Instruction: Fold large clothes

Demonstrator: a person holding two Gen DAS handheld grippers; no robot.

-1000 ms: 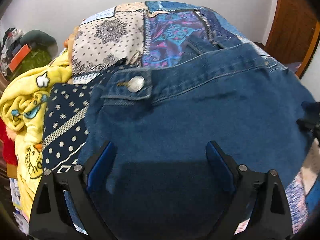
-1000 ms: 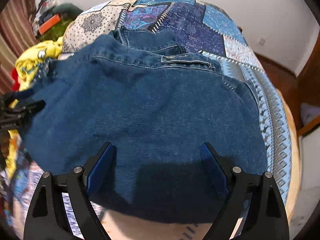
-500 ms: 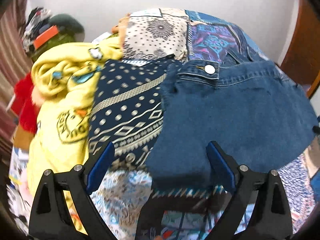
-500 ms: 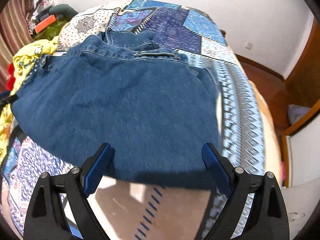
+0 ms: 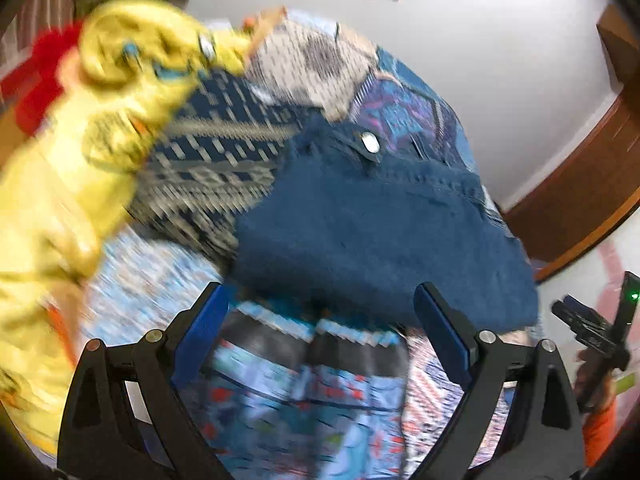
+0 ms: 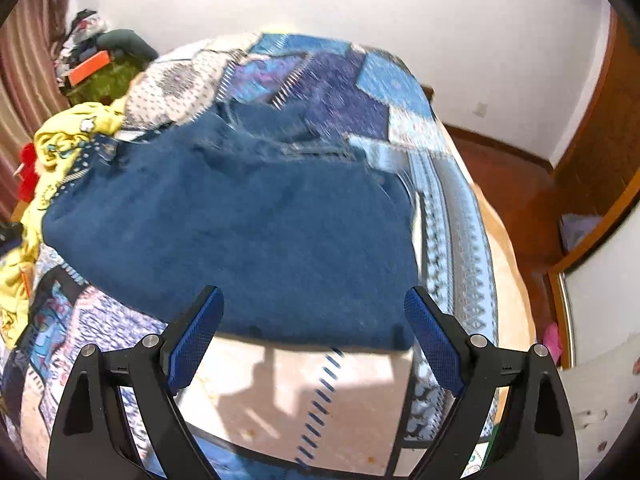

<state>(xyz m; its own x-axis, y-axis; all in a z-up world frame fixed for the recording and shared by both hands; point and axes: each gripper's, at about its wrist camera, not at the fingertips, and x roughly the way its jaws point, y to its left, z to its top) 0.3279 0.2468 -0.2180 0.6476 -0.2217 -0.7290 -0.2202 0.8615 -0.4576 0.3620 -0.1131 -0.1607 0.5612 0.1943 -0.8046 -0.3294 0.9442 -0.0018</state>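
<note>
A folded blue denim garment (image 5: 372, 232) with a metal button (image 5: 370, 142) lies flat on the patchwork bedspread (image 5: 280, 392). It also shows in the right wrist view (image 6: 240, 236), in the middle of the bed. My left gripper (image 5: 320, 328) is open and empty, held back from the denim's near edge. My right gripper (image 6: 312, 328) is open and empty, above the bedspread (image 6: 304, 396) just short of the denim's near edge. The right gripper also shows at the right rim of the left wrist view (image 5: 592, 332).
A yellow printed garment (image 5: 80, 152) and a navy patterned cloth (image 5: 216, 168) lie piled left of the denim, with red fabric (image 5: 36, 80) behind. The yellow garment also shows in the right view (image 6: 72, 136). Wooden floor (image 6: 516, 184) and wooden trim (image 6: 600, 184) lie right of the bed.
Both grippers have pulled back and up from the denim, which stays flat on the bed. The left view has swung left and is blurred with motion.
</note>
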